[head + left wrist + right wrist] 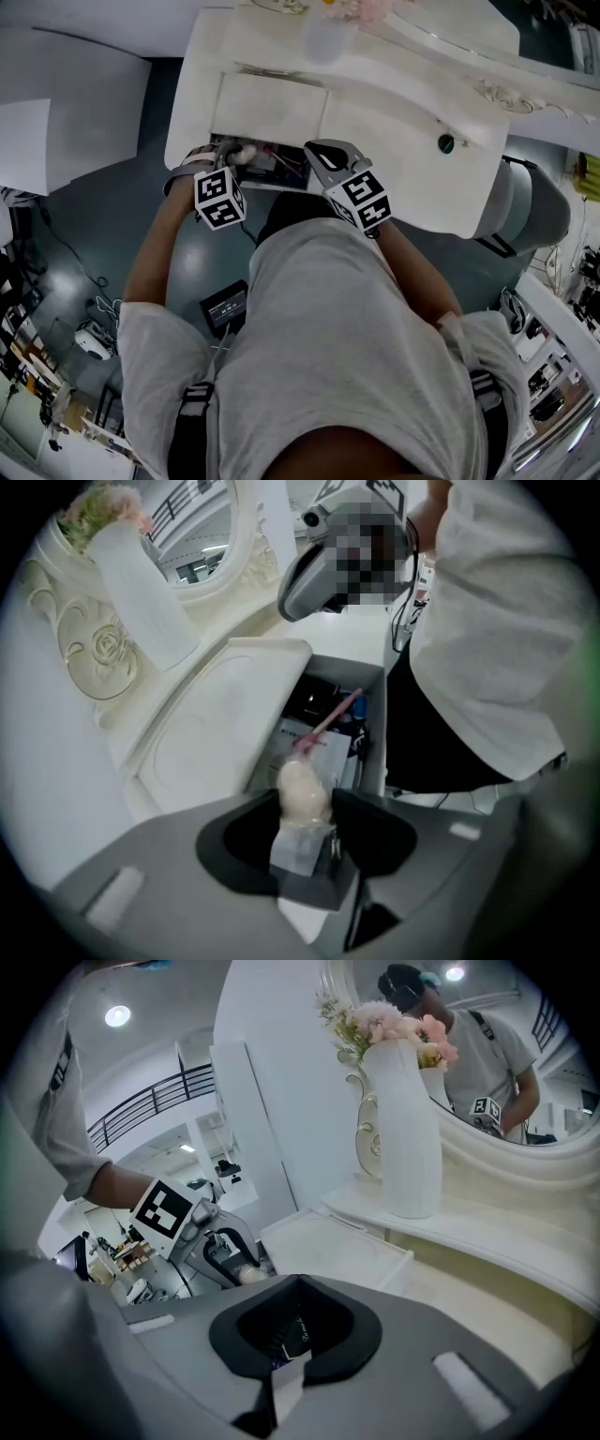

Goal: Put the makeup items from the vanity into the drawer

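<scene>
A cream egg-shaped makeup sponge [302,794] sits between the jaws of my left gripper [305,810], which touch it on both sides. The gripper points steeply down over the open drawer [373,726]. A pink-handled brush [330,721], a white packet and dark items lie inside the drawer. In the head view the left gripper [239,156] hangs over the drawer [281,169] at the vanity's front edge. My right gripper [323,156] hovers beside it, and its jaws [283,1365] are shut with nothing in them. From the right gripper view I see the sponge [247,1276] in the left gripper.
The white vanity top [394,112] carries a tall white vase of flowers [405,1138] and a small green item [446,143]. An ornate mirror [539,1063] stands behind. A grey chair [527,208] is at the right, and a black device [227,306] lies on the floor.
</scene>
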